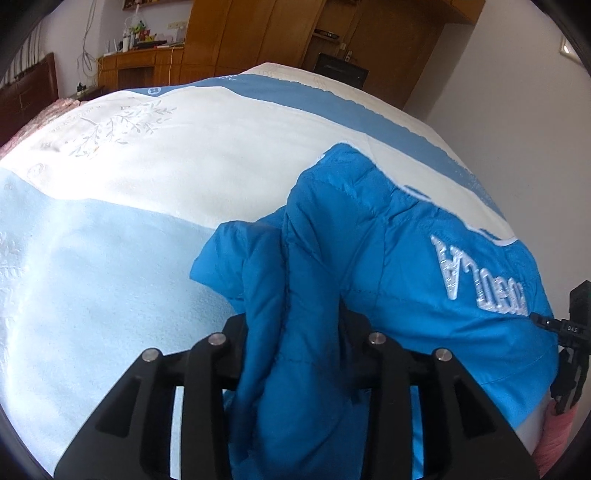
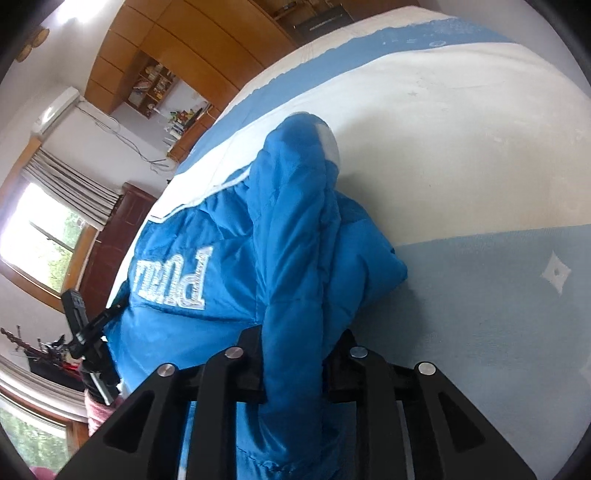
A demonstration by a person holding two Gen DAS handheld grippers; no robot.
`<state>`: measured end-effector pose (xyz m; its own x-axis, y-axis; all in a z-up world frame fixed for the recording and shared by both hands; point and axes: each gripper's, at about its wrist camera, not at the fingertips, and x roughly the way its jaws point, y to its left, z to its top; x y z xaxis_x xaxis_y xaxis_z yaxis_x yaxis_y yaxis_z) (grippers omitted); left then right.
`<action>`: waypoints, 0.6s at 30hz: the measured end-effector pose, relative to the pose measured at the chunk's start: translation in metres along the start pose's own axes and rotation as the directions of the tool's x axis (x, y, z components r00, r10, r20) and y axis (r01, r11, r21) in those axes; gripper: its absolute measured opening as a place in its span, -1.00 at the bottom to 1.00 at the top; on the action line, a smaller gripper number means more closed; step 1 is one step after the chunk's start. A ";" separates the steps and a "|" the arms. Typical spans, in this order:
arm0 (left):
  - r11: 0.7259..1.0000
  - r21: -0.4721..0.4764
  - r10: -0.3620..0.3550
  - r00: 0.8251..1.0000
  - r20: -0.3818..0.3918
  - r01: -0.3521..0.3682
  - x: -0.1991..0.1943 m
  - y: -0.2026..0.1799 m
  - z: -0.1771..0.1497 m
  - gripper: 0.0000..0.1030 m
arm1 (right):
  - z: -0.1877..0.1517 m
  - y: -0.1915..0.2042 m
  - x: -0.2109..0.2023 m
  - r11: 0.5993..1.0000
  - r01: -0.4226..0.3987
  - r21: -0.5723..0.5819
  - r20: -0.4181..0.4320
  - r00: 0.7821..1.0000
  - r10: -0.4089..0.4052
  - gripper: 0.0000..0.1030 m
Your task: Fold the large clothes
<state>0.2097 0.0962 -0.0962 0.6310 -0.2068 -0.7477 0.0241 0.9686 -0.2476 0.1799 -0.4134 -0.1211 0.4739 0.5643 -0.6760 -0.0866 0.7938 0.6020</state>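
Each hand-held gripper, left (image 1: pixel 291 332) and right (image 2: pixel 295 354), has a bunched ridge of the blue jacket (image 1: pixel 388 258) between part-open jaws; lay it flat on the bed (image 1: pixel 110 240), edges aligned.

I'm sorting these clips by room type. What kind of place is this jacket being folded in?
Most likely a home bedroom: the blue jacket lies on a bed with a blue-and-white cover, wooden wardrobes line the far wall, and a curtained window sits beside a wall air conditioner.
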 end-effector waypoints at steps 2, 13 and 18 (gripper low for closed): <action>1.000 0.021 0.018 1.000 0.011 -0.018 0.001 0.000 -0.003 -0.30 | -0.003 0.001 0.004 1.000 0.007 -0.003 0.014 1.000 -0.007 -0.55; 0.999 -0.016 0.040 0.999 0.019 -0.040 -0.021 0.001 -0.006 -0.17 | -0.015 0.011 -0.017 0.991 0.120 -0.059 0.094 0.989 -0.114 -0.22; 0.996 -0.008 0.090 0.991 0.100 -0.090 -0.068 -0.008 -0.008 -0.19 | -0.031 0.038 -0.057 0.957 0.273 -0.101 0.220 0.944 -0.246 -0.22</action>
<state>0.1605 0.1013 -0.0477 0.7051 -0.1040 -0.7015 -0.0384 0.9821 -0.1841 0.1226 -0.4079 -0.0727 0.6611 0.2873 -0.6932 -0.0420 0.9365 0.3481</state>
